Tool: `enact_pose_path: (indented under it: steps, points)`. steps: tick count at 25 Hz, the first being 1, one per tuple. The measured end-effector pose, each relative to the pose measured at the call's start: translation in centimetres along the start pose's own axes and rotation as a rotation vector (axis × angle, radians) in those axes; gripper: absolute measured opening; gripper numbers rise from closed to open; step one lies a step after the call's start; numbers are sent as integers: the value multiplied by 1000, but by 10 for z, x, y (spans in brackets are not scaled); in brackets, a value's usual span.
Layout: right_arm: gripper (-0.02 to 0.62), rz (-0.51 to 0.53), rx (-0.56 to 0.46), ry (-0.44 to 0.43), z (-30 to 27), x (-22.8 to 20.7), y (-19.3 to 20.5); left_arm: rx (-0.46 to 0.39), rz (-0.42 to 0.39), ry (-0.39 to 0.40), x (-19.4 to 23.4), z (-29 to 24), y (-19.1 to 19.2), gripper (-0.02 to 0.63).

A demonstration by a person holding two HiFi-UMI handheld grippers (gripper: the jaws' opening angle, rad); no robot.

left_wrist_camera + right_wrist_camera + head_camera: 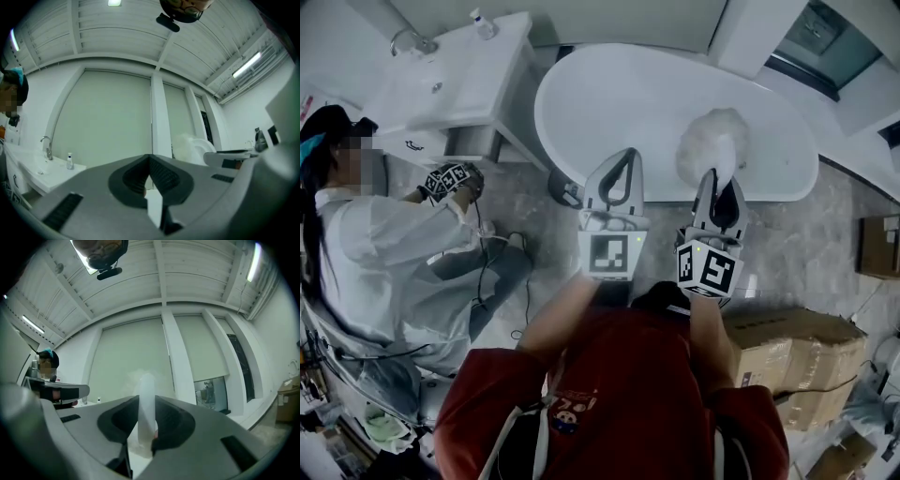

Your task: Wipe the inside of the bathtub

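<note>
**Figure: wiping stage, tool in hand.**

**Layout.** In the head view the white oval bathtub (609,94) lies at 12 o'clock of the wearer, its inside bare. The right gripper (713,176) has its 2 jaws pinched on a fluffy white duster (712,141). The duster's head sits over the basin toward 1 o'clock; whether the fluff touches the surface cannot be told. The left gripper (625,155) hangs by the near rim, at 9 o'clock of the duster, jaws pressed together on nothing.

**Technique (judgement).**
- Bring the head down until the fluff flattens lightly on the tub wall.
- Draw it in overlapping sweeps from the far side toward the near one.
- Keep the handle square between the jaws so it does not swivel.
- Hold the idle left gripper off the rim, out of the sweep.

**Views compared.** Only the right gripper view (147,399) shows the handle (146,376): a pale translucent stick, upright, clamped from both sides. The left gripper view (150,158) confirms that its tips meet with no object between them. Neither gripper view looks into the tub; both face wall and ceiling. Only the head view places the surroundings: the washbasin counter (478,75) at 10 o'clock, a seated person (384,253) at 9 o'clock, and cardboard boxes (787,347) at 4 o'clock.
</note>
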State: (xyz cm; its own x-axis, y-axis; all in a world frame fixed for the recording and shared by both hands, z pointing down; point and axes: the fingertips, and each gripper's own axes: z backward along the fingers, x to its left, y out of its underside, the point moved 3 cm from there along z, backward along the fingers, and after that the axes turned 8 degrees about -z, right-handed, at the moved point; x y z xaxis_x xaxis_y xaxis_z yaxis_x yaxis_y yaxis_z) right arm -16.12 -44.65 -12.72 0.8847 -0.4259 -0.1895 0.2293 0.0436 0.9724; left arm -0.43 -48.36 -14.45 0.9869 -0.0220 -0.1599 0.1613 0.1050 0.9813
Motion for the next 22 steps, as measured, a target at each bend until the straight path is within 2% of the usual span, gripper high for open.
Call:
enact_pose_path:
  steps: [7,16,22]
  points:
    - [92,11,35,-27,-66,-2,28,-1,-11,-3,18,-55,20,14]
    - [92,4,72,-71,-169,-56,49,19,-20,-43,6,-168,36,15]
    - [92,18,73,-95,-223,-104,53,-1,-92,-65,-18,-231,40,15]
